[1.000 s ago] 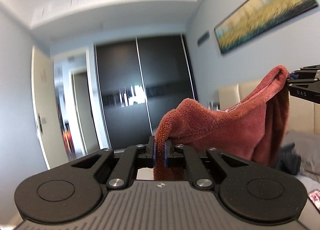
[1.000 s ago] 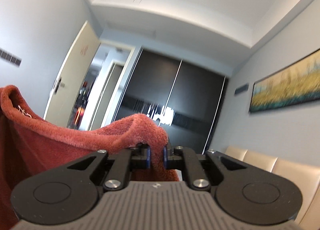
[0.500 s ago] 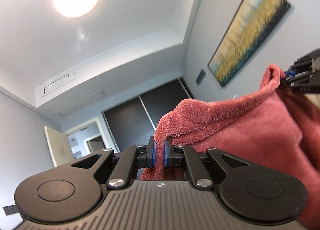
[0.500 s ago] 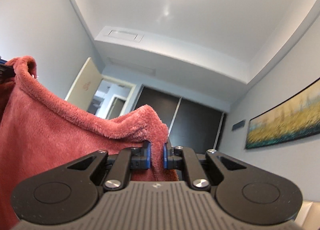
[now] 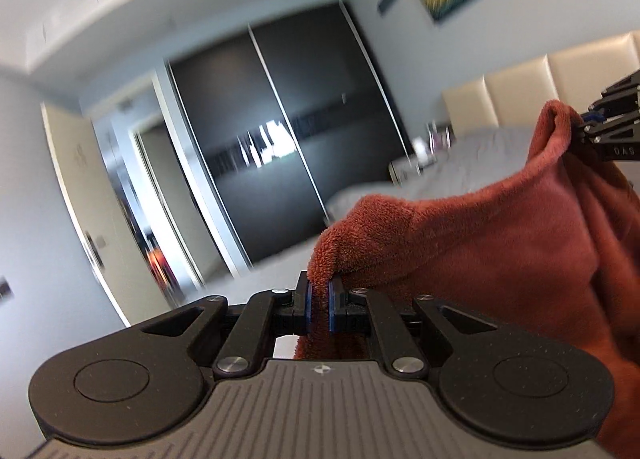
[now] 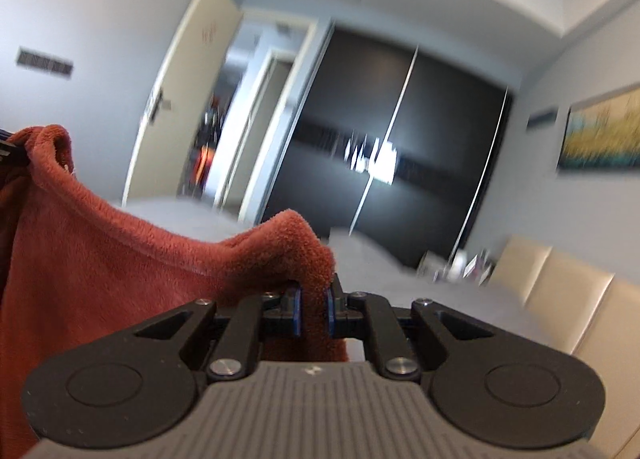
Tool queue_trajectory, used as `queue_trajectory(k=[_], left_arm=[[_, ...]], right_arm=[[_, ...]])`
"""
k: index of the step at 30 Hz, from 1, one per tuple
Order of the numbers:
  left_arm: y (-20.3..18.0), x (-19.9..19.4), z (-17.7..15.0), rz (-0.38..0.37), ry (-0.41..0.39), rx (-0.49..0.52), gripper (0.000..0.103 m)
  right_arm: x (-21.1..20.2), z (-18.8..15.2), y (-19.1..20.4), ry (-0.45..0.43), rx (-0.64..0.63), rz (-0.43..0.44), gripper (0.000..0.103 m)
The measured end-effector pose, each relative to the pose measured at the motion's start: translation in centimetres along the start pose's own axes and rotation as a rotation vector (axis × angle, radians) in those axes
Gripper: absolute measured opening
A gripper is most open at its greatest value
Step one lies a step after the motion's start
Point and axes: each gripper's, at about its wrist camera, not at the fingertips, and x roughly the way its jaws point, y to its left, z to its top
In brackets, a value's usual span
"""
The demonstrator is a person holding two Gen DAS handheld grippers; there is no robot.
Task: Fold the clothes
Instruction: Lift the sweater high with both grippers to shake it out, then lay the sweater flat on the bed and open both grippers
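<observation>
Holding the garment (image 5: 500, 243) up by two corners, we have the left tool (image 5: 319, 309) pinched narrow on one corner and the right tool (image 6: 312, 311) pinched on the other, fleece caught between the blue pads of each. The red cloth hangs in the air between the tools, its top edge sagging in a shallow curve and the rest dropping below, out of view. The bed (image 5: 472, 163) lies ahead and beneath, grey and blurred; the headboard (image 6: 560, 291) runs along its right side. We judge this to be the spread-and-lay step: the cloth is lifted and opened, not yet set down. The next move calls for both tools to draw apart enough to take out the sag, then lower together so the cloth lands flat on the bed, both grips kept until it rests.
</observation>
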Motion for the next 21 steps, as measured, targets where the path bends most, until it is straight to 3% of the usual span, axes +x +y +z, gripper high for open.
queue_trajectory(k=[8, 10, 11, 12, 13, 21], left_arm=[[-2.0, 14.0, -8.0, -0.068, 0.251, -0.036, 0.009], [-2.2, 16.8, -9.5, -0.083, 0.324, -0.066, 0.016], [-2.0, 17.5, -10.3, -0.092, 0.354, -0.068, 0.029], [-1.9, 17.9, -11.0, -0.100, 0.367, -0.065, 0.046], [-1.9, 18.2, -11.6, -0.107, 0.374, -0.060, 0.053], [-0.5, 16.2, -13.1, -0.110, 0.388, -0.056, 0.057]], right_arm=[[14.6, -7.8, 2.4, 0.255, 0.031, 0.029, 0.015], [16.7, -9.6, 2.7, 0.302, 0.043, 0.028, 0.038], [17.3, -10.5, 2.8, 0.320, 0.048, 0.021, 0.061], [17.6, -11.6, 2.9, 0.324, 0.054, 0.018, 0.068], [17.9, -12.5, 2.9, 0.328, 0.059, 0.017, 0.068], [17.4, -14.9, 1.6, 0.439, 0.183, 0.077, 0.068]])
